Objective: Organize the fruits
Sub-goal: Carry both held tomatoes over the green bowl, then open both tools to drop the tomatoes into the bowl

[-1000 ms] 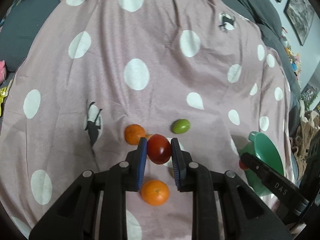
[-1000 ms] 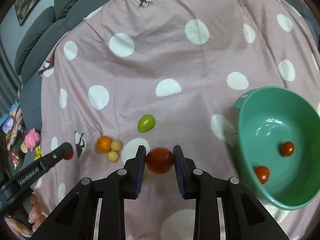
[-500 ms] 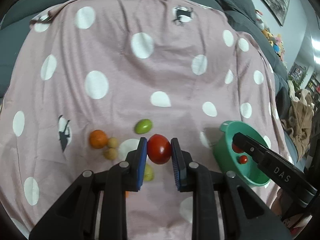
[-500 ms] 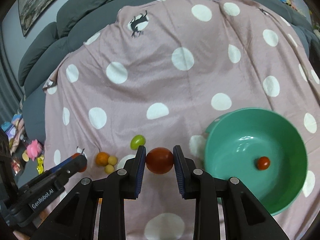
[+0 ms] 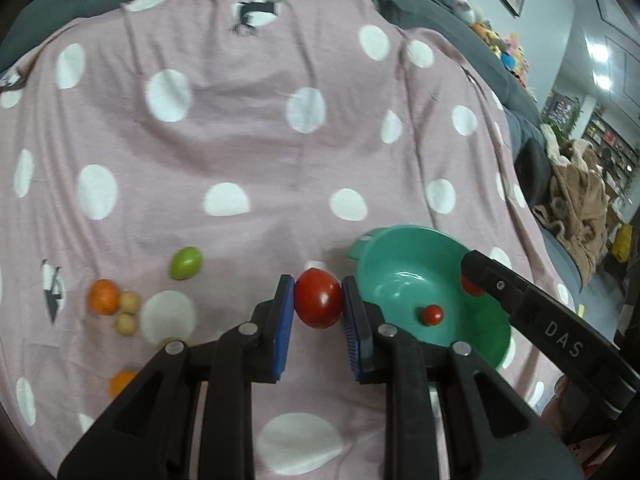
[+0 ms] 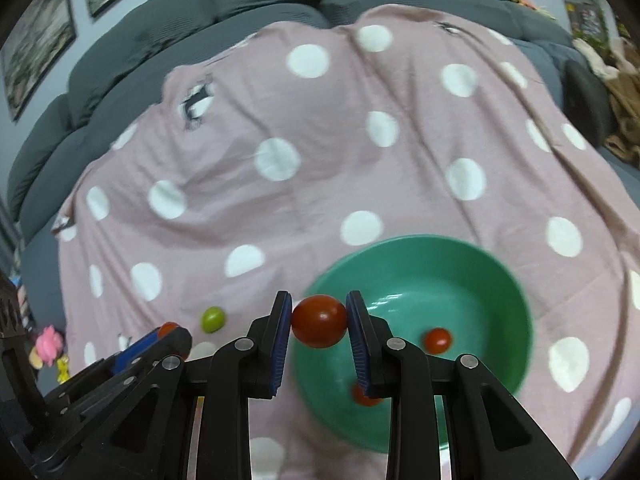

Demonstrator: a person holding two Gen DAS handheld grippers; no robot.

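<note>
A red tomato [image 5: 319,298] is clamped in the left gripper [image 5: 319,300], beside the bowl [image 5: 496,344]; another tomato [image 6: 319,321] is clamped in the right gripper [image 6: 319,320], over the bowl's rim. Only in the left view are an orange [image 5: 104,297] and two small pale fruits [image 5: 129,312] seen, left of the gripper. A dotted pink cloth [image 5: 248,152] is spread over a grey sofa [image 6: 120,60].

Pink blanket [image 5: 248,152] with white dots, spread over a grey sofa [image 6: 168,40]. Framed pictures [image 6: 36,36] on the wall behind. Brown throw [image 5: 580,200] and bright toys [image 5: 504,52] at right.
</note>
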